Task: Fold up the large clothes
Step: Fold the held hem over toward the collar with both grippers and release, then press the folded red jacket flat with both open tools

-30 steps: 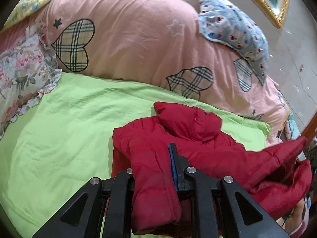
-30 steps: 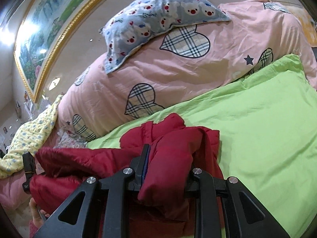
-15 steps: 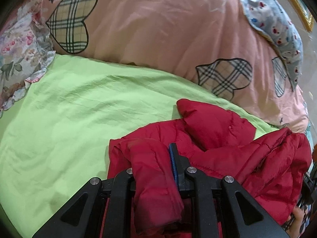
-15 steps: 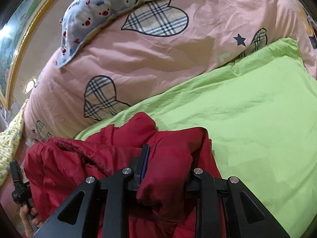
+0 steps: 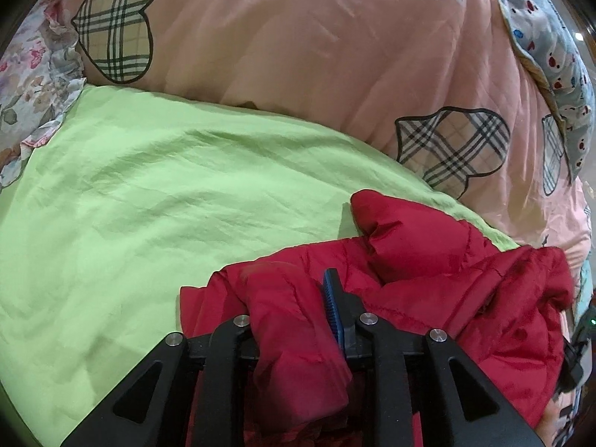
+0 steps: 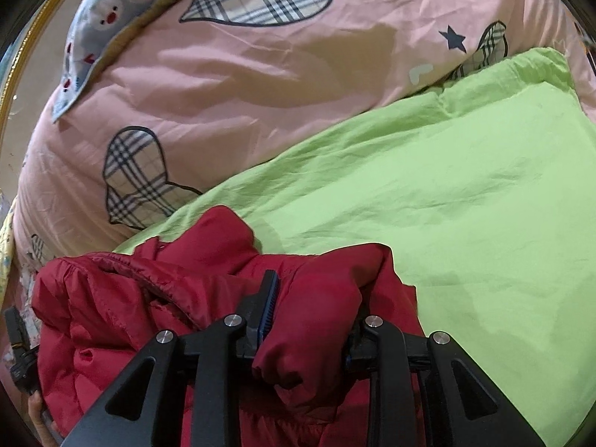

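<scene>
Left wrist view, L to R: floral ruffled cloth (image 5: pixel 26 85) at 9–10 o'clock, green sheet (image 5: pixel 156 201) across the middle, pink quilt w/ plaid hearts (image 5: pixel 298 44) from 11 to 2, blue bear-print pillow (image 5: pixel 551 48) on top of it at 2 o'clock. Red puffy jacket (image 5: pixel 428 260) lies bunched on the sheet from 6 to 4 o'clock, one padded end poking toward the quilt. Left gripper (image 5: pixel 294 320) at 6 o'clock is clamped on a thick fold of the jacket; blue pad of the R finger presses the fabric, other finger hidden under it.

Right wrist view, L to R: pillow (image 6: pixel 111 15) at 11, quilt (image 6: pixel 260 85) from 9 to 1, sheet (image 6: pixel 465 193) filling 2 to 5. Jacket (image 6: pixel 130 305) heaped from 8 to 6 o'clock, on the sheet's near edge, just beside the quilt. Right gripper (image 6: pixel 309 313) at 6 o'clock grips another fold of jacket, fabric bulging btwn both fingers. Part of the other gripper's body shows at 8 o'clock, edge of frame.
</scene>
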{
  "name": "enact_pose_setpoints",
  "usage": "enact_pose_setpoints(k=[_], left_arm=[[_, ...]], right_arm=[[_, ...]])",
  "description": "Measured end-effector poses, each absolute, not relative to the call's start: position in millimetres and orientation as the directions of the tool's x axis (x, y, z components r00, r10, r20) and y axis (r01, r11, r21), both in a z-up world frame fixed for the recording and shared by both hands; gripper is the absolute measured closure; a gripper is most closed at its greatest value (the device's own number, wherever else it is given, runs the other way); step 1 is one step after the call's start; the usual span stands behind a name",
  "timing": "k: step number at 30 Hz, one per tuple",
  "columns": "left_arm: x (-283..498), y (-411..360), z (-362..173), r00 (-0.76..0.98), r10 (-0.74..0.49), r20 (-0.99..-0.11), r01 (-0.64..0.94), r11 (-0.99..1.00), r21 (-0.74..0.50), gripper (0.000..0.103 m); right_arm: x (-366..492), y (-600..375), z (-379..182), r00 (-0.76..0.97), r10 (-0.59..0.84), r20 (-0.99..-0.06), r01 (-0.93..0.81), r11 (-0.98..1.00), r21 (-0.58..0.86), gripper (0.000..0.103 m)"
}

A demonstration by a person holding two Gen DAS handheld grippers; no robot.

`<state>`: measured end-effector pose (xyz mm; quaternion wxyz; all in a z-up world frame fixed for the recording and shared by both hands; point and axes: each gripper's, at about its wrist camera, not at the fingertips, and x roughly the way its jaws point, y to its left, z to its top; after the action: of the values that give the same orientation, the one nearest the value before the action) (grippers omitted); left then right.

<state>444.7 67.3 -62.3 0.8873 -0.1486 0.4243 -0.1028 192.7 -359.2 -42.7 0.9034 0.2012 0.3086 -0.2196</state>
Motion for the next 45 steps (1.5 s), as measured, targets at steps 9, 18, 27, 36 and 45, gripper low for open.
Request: enact_pose_setpoints(k=[9,18,27,36,45], left_arm=[[384.5,74.9,-10.4,0.677,-0.338,-0.654,0.146,0.932,-0.331,0.054],[315.2,27.8,-5.3,0.625,-0.44,-0.644,0.33,0.897,-0.293,0.043],[334.3,-10.1,-66.7,0.593,-0.311,-0.743,0.312,0.939,-0.144,0.044],[341.8,-8.0,-73.3,0.6,-0.288,-0.746,0.292,0.947,-0.131,0.046],[354.9,-17.7,-68.1,0.601,-0.286,-0.746,0.267,0.952,-0.15,0.049]], right_arm=[[209.2,-366.5,-52.2,0.682,-0.297,-0.668,0.556,0.804,0.211,0.077],[217.4,-369.5,-55.1,0.656,-0.312,-0.687,0.584,0.786,0.2,0.076],[203.8,-356.8,-34.5,0.68,-0.299,-0.67,0.565,0.796,0.218,0.062],[154.3,-306.9,9.1,0.763,-0.266,-0.589,0.443,0.879,0.178,0.034],[174.7,-261.6,-33.6,0.667,-0.128,-0.734,0.294,0.951,0.101,0.034]])
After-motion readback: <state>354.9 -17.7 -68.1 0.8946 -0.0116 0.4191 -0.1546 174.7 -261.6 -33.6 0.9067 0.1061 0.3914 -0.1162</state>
